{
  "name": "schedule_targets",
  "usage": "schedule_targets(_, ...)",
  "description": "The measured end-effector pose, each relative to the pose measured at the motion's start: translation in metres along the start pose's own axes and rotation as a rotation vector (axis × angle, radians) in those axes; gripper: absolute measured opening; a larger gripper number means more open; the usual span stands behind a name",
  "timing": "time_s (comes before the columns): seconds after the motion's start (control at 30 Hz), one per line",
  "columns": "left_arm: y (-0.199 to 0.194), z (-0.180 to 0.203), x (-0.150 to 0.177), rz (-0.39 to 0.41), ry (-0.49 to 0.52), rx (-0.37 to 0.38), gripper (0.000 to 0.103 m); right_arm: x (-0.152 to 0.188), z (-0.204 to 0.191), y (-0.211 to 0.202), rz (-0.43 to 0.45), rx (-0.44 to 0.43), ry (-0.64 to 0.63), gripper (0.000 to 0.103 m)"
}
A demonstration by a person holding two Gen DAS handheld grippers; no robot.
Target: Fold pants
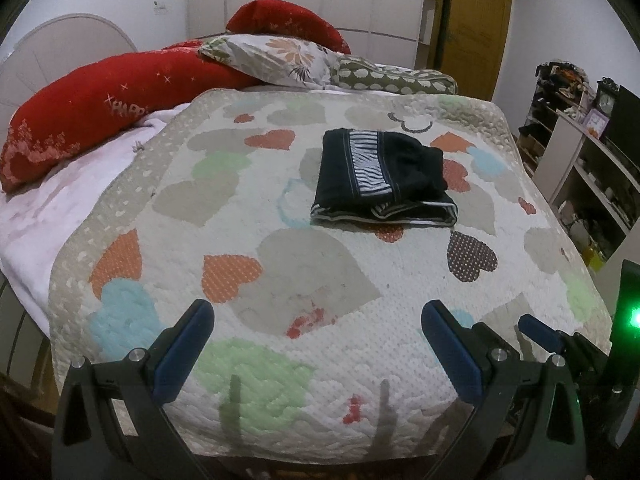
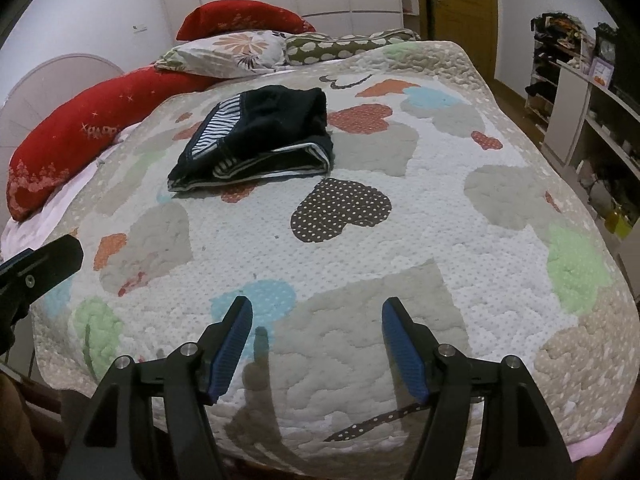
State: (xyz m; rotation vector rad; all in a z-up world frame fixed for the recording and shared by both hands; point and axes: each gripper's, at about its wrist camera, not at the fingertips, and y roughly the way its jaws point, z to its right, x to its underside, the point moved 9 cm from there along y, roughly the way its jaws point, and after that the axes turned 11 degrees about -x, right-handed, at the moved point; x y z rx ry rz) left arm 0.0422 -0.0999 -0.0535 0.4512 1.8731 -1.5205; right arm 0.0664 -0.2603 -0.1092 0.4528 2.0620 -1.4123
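Your bed takes up pretty much everything here, covered by a quilt (image 1: 320, 280) with hearts all over it in orange, grey, green, blue and a brown dotted one. Up at the head there's a long red pillow (image 1: 100, 112), a floral pillow (image 1: 280, 56) lying over it, and an olive one with white blobs (image 1: 392, 78) next to that. Shelves (image 1: 580, 168) stand off to the right of the bed with a yellow door (image 1: 476, 20) behind.

The pants (image 1: 380, 176) are folded into a chunky black bundle with a zebra-striped band showing, lying on the quilt toward the far middle, well apart from both grippers.

Your left gripper (image 1: 316, 348) is released, blue pads spread wide with only quilt between them, down near the foot edge. Your right gripper (image 2: 316, 344) is the same deal: jaws wide, holding nothing, hanging over the grey patch near the edge. From the left wrist view you can see one right finger (image 1: 540, 332) just beside the left one.
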Motion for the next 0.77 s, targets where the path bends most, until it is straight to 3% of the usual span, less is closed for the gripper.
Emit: schedule_targets(0.77, 0.019, 0.006, 0.013, -0.078, -0.011, 0.069, 0.103, 0.004, -0.007, 0.006, -0.014, 0.013, -0.032, 0.073)
